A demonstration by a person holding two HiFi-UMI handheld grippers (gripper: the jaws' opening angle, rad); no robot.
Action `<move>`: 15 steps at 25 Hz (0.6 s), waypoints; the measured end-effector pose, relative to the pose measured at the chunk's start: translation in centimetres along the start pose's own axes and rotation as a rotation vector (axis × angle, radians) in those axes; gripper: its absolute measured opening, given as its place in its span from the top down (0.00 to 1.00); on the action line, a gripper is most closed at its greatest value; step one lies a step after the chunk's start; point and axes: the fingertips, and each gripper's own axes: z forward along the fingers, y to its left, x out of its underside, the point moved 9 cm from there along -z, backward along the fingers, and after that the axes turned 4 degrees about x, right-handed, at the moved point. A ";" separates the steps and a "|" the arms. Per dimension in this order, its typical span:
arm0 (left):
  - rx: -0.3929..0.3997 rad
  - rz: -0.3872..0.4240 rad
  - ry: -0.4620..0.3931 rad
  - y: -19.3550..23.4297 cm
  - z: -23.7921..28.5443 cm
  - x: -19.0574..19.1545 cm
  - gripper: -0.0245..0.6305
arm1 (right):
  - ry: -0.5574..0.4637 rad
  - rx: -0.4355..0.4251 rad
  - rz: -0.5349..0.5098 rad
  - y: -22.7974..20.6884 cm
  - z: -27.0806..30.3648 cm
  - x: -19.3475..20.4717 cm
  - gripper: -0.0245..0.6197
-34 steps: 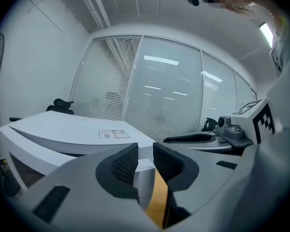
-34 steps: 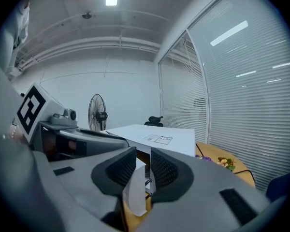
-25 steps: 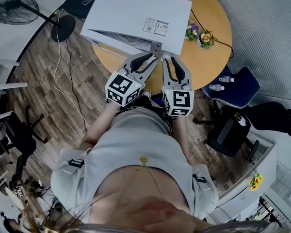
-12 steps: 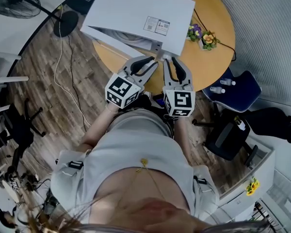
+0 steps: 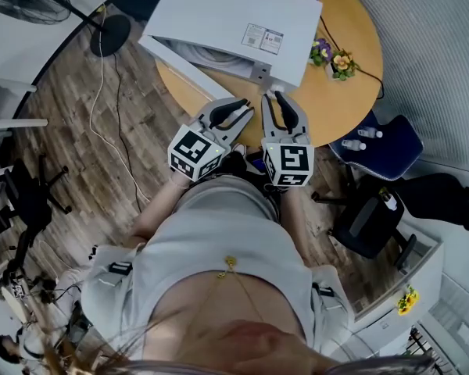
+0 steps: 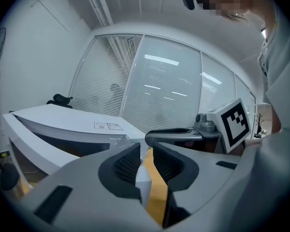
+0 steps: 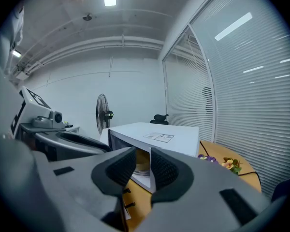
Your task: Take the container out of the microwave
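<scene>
The container [image 7: 141, 164] is a low round tub, tan with a pale rim. It sits inside the microwave [image 5: 234, 22], on the cavity floor just behind the open front. I only get a narrow slice of it, framed by the gap in my right gripper [image 5: 273, 101]. Its sides are cut off by the fingers and I can't make out any lid or contents.

The right fingers stand apart with nothing pressed between them. The left gripper [image 5: 241, 108] is also parted and empty. Through its gap I see bare table [image 5: 344, 100] and a white corner that I can't identify.

In the head view the microwave's top hides the cavity, so the tub doesn't show there at all. What that view does show is both grippers side by side at the table's near edge, just short of the oven, with the door [image 5: 195, 69] swung open to the left. The left gripper view catches the oven at a slant, where the opening is only a dark band.
</scene>
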 end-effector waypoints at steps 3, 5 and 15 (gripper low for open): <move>0.019 0.001 0.008 -0.1 -1.1 0.3 0.81 | 0.000 0.001 -0.005 0.9 0.1 -0.1 0.80; 0.033 -0.002 0.016 -0.2 -1.8 0.5 0.81 | -0.001 0.009 -0.002 1.4 0.2 -0.1 0.80; 0.080 -0.077 0.094 -0.2 -6.5 1.3 0.81 | 0.008 0.010 -0.002 4.0 1.0 -0.2 0.80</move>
